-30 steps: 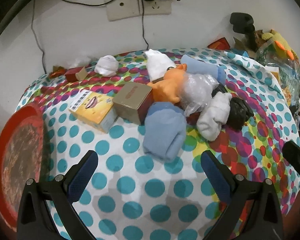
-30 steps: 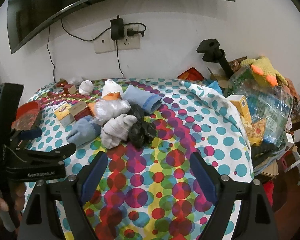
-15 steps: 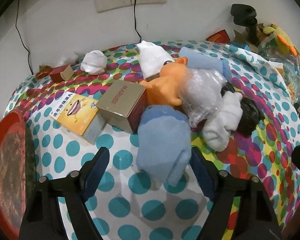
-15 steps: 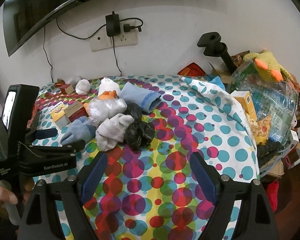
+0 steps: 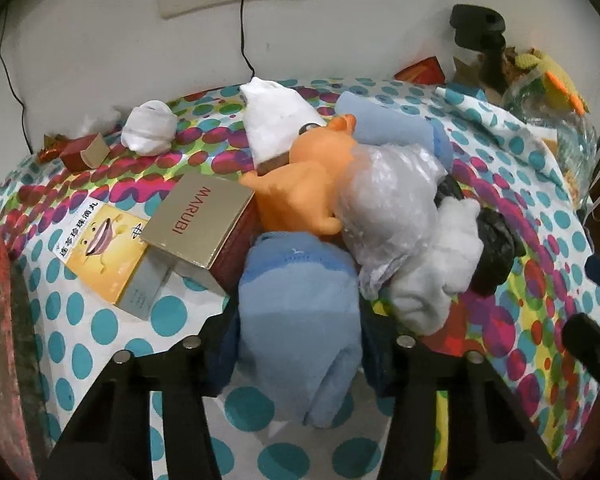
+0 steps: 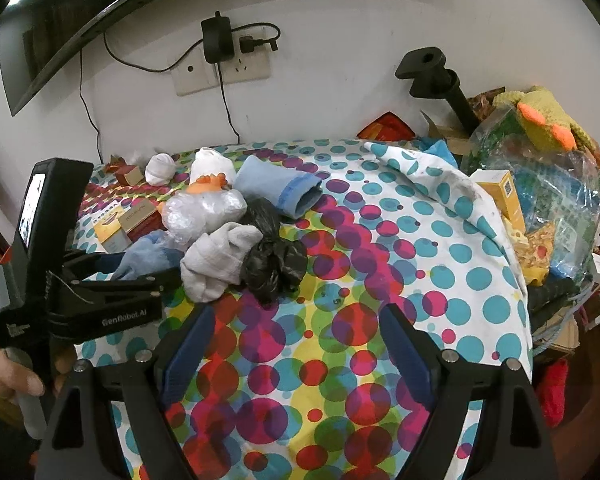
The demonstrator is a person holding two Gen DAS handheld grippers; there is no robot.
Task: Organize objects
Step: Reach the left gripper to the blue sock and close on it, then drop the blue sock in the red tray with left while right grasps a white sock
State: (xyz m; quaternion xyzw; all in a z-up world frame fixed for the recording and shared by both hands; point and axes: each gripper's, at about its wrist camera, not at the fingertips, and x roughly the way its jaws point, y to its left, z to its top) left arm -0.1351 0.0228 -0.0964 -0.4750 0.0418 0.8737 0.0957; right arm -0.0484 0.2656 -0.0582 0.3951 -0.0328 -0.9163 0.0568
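Note:
A folded light-blue sock [image 5: 300,312] lies at the near end of a pile on the polka-dot tablecloth [image 6: 340,340]. My left gripper [image 5: 296,336] has its two fingers pressed against the sock's sides, shut on it; it also shows in the right wrist view [image 6: 140,268]. Behind the sock lie an orange rubber toy [image 5: 300,188], a clear plastic bag [image 5: 392,200], a grey-white sock [image 5: 436,268], a black bag [image 5: 496,248], a gold box [image 5: 200,224] and a yellow box [image 5: 104,248]. My right gripper [image 6: 296,352] is open and empty above the cloth's near part.
A second blue sock [image 6: 276,192], a white sock [image 5: 276,120] and a white sock ball [image 5: 150,128] lie near the wall. A red tray [image 5: 0,340] is at the left edge. Bags, a yellow knitted toy [image 6: 544,120] and a black stand [image 6: 440,80] crowd the right side.
My left gripper moved forward to the light-blue sock and closed its fingers around it. My right gripper stayed open and nearly still.

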